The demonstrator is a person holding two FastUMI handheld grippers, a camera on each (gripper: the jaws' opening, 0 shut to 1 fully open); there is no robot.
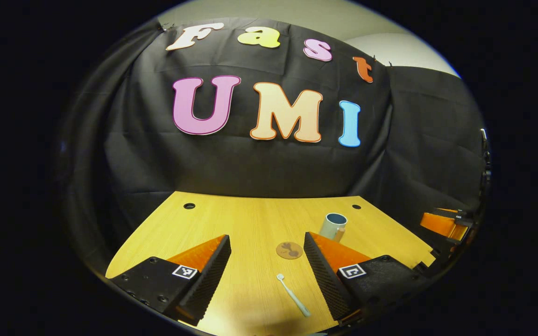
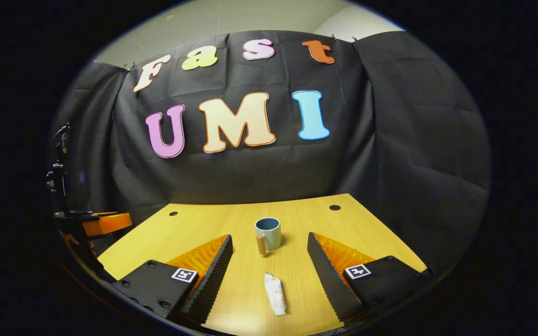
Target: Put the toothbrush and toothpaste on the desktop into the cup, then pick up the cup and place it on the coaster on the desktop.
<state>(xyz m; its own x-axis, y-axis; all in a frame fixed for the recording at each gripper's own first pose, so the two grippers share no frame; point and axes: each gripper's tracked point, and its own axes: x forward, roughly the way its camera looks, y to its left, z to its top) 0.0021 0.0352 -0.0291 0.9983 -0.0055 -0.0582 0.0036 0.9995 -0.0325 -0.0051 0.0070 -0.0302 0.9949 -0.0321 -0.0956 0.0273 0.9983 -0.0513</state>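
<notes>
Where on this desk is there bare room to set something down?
The far strip behind the cup, between the two holes, is bare, as is the left side. It is busier near the coaster, toothbrush and toothpaste.

Left hand-held gripper (image 1: 267, 252) and right hand-held gripper (image 2: 269, 249) both hover with fingers spread wide, holding nothing.

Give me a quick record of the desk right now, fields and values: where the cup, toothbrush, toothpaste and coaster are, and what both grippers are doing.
cup: upright on the desk, nothing visible inside, handle toward the camera
toothbrush: lying flat on the desk, between the left gripper's fingers in the left gripper view
toothpaste: lying flat on the desk, in front of the cup
coaster: bare, beside the cup, apart from it
left gripper: open, holding nothing
right gripper: open, holding nothing
task stage: nothing in the cup yet
</notes>
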